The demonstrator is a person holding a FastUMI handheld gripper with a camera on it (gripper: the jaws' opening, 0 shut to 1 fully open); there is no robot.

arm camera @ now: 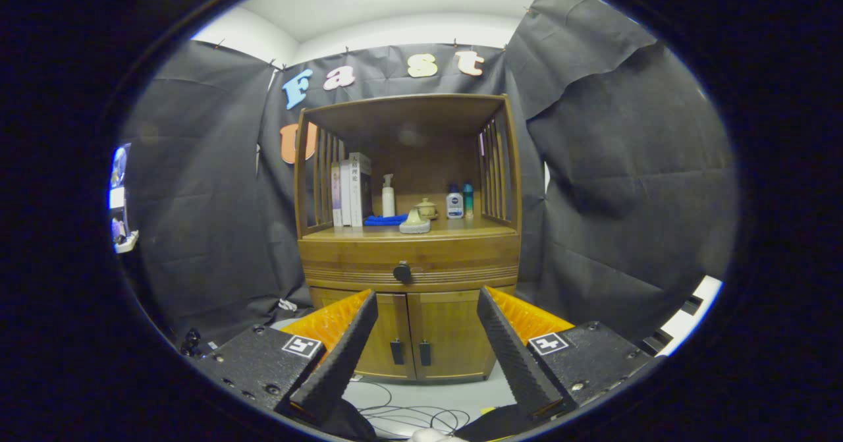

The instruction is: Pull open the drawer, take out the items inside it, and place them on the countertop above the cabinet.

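Note:
A wooden cabinet (408, 264) stands some way beyond my fingers. Its drawer (355, 265) is closed, with a round dark knob (402, 271) at the front centre. The countertop (461, 229) above the drawer carries books (352, 190), a white spray bottle (388, 195), a blue cloth (385, 220), a pale cone-shaped item (415, 222), a small lidded pot (427, 208) and two small bottles (460, 202). My gripper (427, 295) is open, its two black fingers (342, 353) spread apart with nothing between them, pointing at the cabinet below the knob.
Two lower cabinet doors (421, 336) with dark handles sit under the drawer. Cables (408, 415) lie on the pale floor just ahead of my fingers. Slatted side walls and a roof enclose the countertop shelf. Black cloth surrounds the cabinet.

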